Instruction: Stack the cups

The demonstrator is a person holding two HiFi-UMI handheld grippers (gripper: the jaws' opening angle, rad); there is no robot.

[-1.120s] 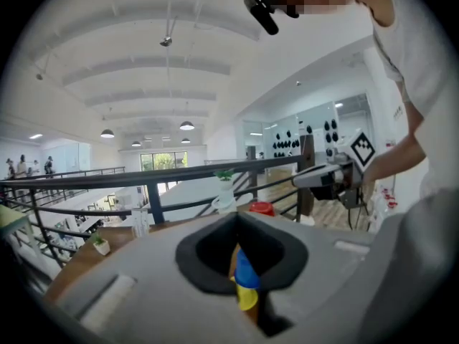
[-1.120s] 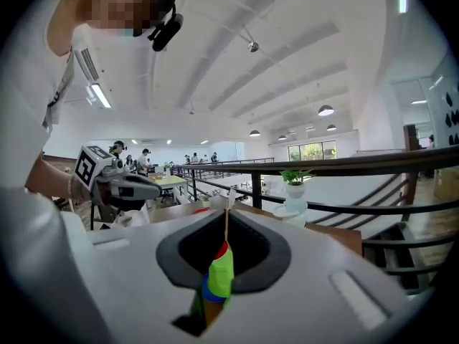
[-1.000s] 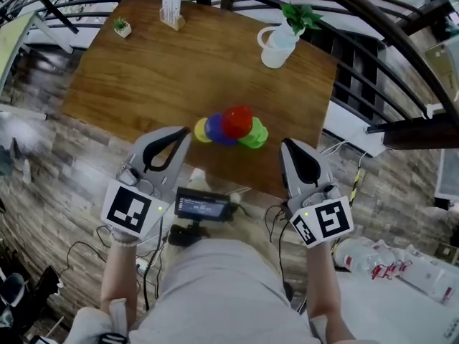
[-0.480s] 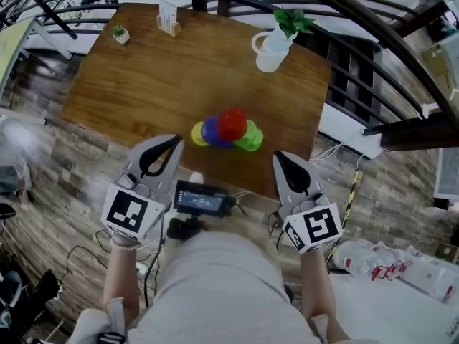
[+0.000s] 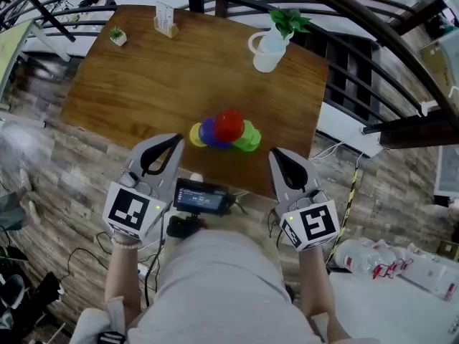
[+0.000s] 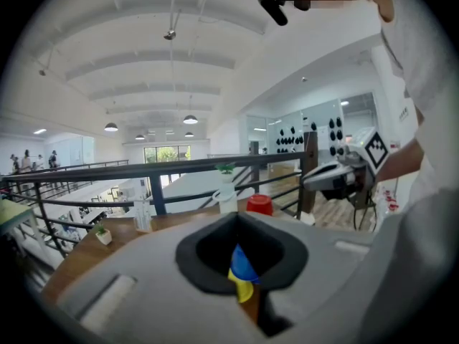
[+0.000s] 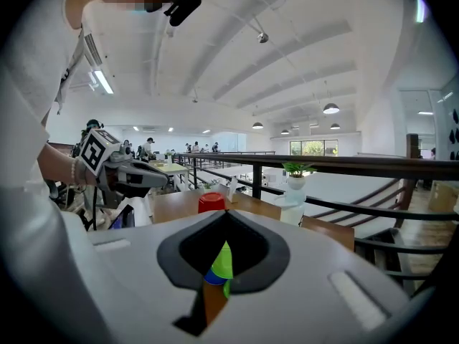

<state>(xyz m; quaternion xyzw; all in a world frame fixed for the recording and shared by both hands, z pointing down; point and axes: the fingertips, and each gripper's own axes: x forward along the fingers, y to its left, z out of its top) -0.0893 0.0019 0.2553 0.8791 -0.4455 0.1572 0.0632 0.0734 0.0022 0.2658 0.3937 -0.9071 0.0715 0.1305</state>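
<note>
A cluster of cups stands near the front edge of the wooden table: a red cup upside down on top, with yellow, blue and green cups around it. My left gripper hovers shut and empty off the table's front edge, left of the cups. Right of them, my right gripper is also shut and empty. The left gripper view shows the red cup above the closed jaws, with blue and yellow behind them. The right gripper view shows red and green.
A white pitcher with a green plant stands at the table's far right. A card holder and a small potted plant are at the far left. A dark railing curves behind. A small screen device hangs at the person's waist.
The right gripper has drifted slightly left and back toward the body. The left gripper and the cups have not moved.
</note>
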